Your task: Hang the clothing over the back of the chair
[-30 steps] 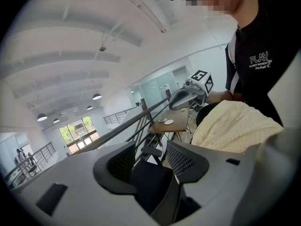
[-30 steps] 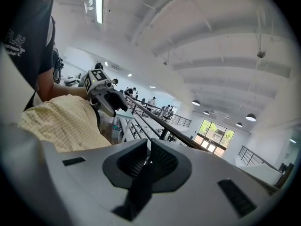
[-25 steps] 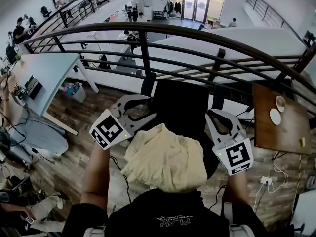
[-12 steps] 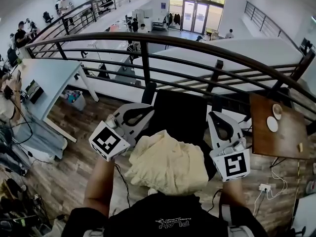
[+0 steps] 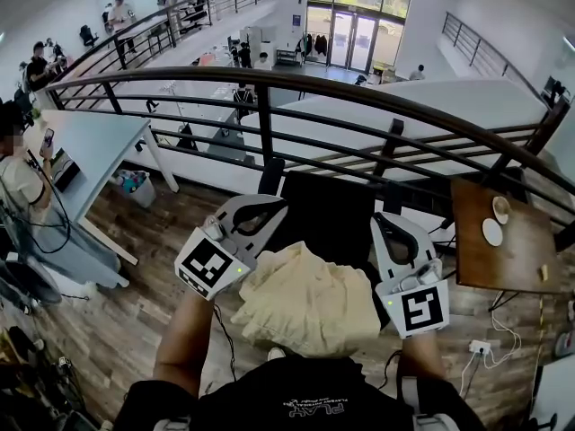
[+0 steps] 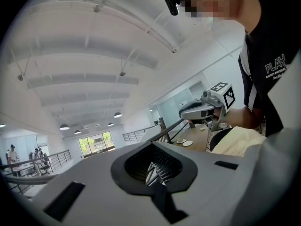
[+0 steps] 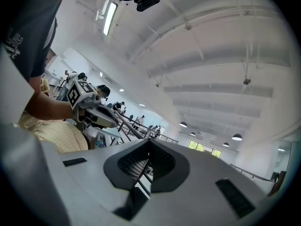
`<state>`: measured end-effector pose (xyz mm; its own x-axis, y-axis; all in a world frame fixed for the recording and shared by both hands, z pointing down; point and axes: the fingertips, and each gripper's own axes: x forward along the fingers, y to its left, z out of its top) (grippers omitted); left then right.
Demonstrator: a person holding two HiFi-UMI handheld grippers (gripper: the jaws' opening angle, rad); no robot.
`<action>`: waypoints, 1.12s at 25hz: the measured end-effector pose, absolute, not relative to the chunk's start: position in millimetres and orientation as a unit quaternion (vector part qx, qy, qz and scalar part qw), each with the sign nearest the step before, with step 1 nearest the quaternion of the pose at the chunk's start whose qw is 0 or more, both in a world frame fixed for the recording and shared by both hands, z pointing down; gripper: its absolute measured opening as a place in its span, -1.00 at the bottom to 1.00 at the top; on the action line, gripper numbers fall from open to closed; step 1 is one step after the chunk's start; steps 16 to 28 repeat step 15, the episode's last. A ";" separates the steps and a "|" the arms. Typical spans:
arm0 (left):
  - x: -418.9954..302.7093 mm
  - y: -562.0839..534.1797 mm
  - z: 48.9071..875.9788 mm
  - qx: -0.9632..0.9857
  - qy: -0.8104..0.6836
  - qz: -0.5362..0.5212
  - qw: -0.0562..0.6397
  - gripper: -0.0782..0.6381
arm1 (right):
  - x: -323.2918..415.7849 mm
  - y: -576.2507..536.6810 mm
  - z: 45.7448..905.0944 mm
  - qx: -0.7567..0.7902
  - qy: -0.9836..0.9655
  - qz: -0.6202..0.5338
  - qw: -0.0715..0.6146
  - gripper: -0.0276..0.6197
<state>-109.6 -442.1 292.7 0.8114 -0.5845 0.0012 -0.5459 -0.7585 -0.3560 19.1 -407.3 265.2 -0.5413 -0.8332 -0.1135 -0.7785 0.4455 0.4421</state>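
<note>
Before the mezzanine railing (image 5: 269, 79) stands the chair (image 5: 328, 209), with the clothing (image 5: 305, 299) heaped at 6 o'clock from its back. The left gripper (image 5: 278, 207) at the heap's 10 o'clock and the right gripper (image 5: 383, 220) at 2 o'clock both have their jaws closed on nothing. It is probably best to open both, pinch two well-spread edges and lift high.

Head view: camera mounted above the person (image 5: 305, 393), facing forward and steeply down. It sits close over the left gripper (image 5: 269, 214), the right gripper (image 5: 386, 220) and the clothing (image 5: 310, 299) between them, with the railing (image 5: 269, 79) beyond.

Left gripper view: camera just behind its own jaws, tilted up at the ceiling (image 6: 94, 55), facing across to the person's right.

Right gripper view: same mounting, facing across to the left.

Each gripper view catches the opposite gripper and the clothing at its edge, so all three views share these.
</note>
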 end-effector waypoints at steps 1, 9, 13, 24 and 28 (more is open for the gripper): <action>-111.3 -443.0 291.9 -0.934 0.306 -0.057 0.172 -0.74 | 18.5 -406.2 265.0 0.474 -0.848 -0.227 0.062 -0.86; -115.9 -441.2 291.1 -0.931 0.314 -0.061 0.174 -0.74 | 22.0 -402.7 267.2 0.477 -0.846 -0.228 0.075 -0.86; -114.8 -439.9 291.9 -0.930 0.316 -0.065 0.177 -0.74 | 23.0 -402.1 270.1 0.477 -0.845 -0.228 0.081 -0.86; -115.0 -439.9 293.0 -0.929 0.319 -0.065 0.174 -0.74 | 22.8 -401.8 270.8 0.477 -0.844 -0.229 0.082 -0.86; -115.0 -439.9 293.0 -0.929 0.319 -0.065 0.174 -0.74 | 22.8 -401.8 270.8 0.477 -0.844 -0.229 0.082 -0.86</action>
